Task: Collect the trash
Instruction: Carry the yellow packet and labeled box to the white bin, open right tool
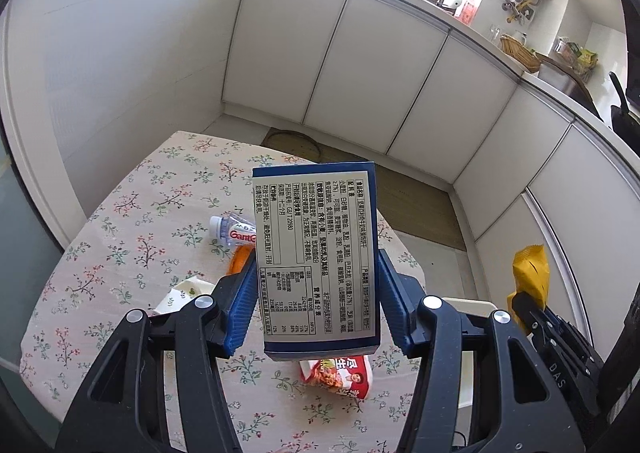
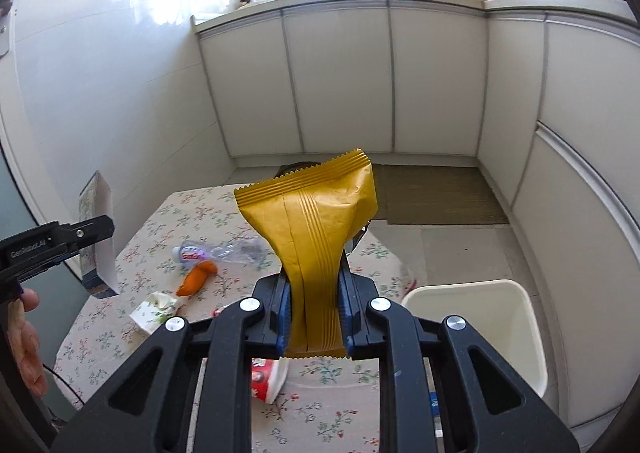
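i read everything off the table. the white bin stands just beside its right edge. over the table my left gripper clamps a stiff, light box by its long sides; it shouldn't crush. my right gripper pinches a yellow wrapper low down, soft and floppy above. a crushed bottle, orange scrap and red cup lie on it.

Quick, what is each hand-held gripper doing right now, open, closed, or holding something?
Left hand-held gripper: closed on the blue box.
Right hand-held gripper: closed on the yellow wrapper.
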